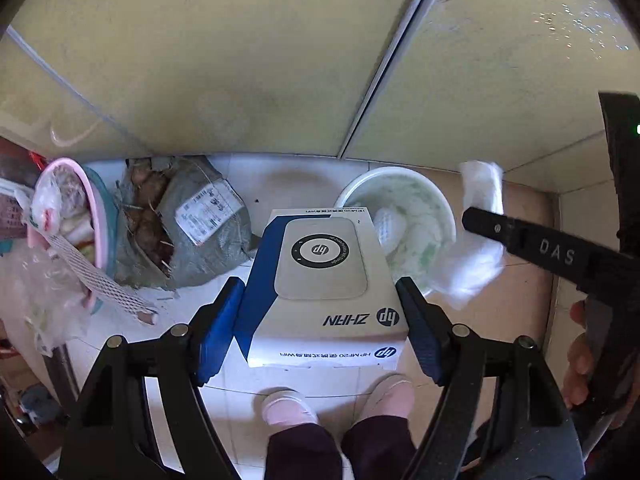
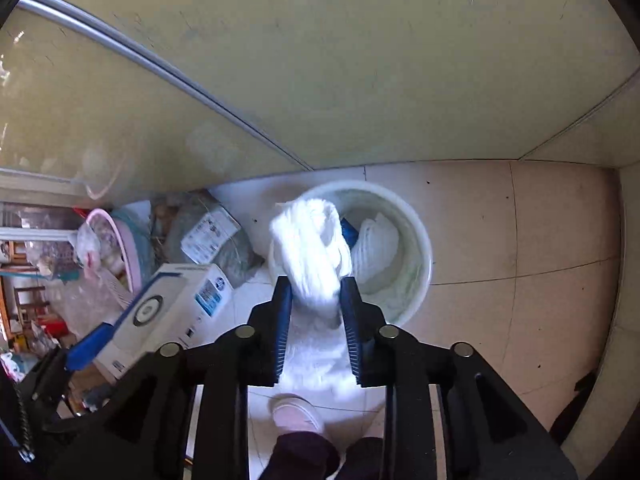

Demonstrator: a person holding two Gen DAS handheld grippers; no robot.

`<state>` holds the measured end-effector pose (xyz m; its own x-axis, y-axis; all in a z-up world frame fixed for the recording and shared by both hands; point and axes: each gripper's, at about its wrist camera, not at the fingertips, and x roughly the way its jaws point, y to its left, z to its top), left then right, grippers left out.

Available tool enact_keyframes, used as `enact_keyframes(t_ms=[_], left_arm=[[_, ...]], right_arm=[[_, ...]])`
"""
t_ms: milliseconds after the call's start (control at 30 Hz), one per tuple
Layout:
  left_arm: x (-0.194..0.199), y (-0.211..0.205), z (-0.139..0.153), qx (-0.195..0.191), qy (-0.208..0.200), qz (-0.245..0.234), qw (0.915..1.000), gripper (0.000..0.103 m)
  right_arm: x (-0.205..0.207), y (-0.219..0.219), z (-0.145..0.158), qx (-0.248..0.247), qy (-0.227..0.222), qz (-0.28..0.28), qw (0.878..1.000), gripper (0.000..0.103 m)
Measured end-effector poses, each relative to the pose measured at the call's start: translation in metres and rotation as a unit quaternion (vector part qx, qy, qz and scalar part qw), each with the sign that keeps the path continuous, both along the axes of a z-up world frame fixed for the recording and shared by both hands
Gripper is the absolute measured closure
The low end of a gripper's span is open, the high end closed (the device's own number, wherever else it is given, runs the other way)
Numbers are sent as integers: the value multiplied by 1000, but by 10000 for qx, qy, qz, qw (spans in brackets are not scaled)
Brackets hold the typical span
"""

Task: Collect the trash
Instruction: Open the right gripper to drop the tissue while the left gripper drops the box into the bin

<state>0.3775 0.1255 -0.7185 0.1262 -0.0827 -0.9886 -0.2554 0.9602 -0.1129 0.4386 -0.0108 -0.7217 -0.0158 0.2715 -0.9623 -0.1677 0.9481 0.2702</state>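
Observation:
My left gripper (image 1: 320,292) is shut on a white and blue HP box (image 1: 320,280) and holds it above the floor beside the white trash bucket (image 1: 444,208). My right gripper (image 2: 316,292) is shut on a crumpled white tissue (image 2: 312,252) and holds it over the near rim of the bucket (image 2: 420,248). White paper (image 2: 376,240) lies inside the bucket. The right gripper's finger (image 1: 520,240) and the tissue (image 1: 476,264) also show in the left wrist view. The box (image 2: 168,312) shows at the left of the right wrist view.
A grey sack of roots (image 1: 180,224) and a pink basin with bags (image 1: 68,232) stand at the left against the wall. The person's pink slippers (image 1: 288,404) are below the grippers. Tiled floor (image 2: 540,260) spreads to the right of the bucket.

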Motion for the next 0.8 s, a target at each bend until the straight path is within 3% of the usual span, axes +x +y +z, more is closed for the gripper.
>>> enact_keyframes(t_ms=[33, 100, 200, 433, 800], left_arm=[[1, 1, -4, -48, -2, 39, 10000, 27], [3, 1, -6, -73, -13, 91, 9999, 27], [6, -3, -11, -62, -13, 68, 10000, 27], [21, -24, -29, -45, -9, -226, 9997, 27], [50, -66, -73, -414, 91, -506, 9978, 27]], right_arm=[[2, -3, -1, -8, -47, 17, 10000, 74], [3, -8, 0, -4, -163, 12, 9999, 60], [3, -16, -7, 25, -275, -33, 9996, 50], [7, -39, -10, -126, -418, -102, 9990, 50], [0, -84, -11, -227, -350, -327, 9986, 50]])
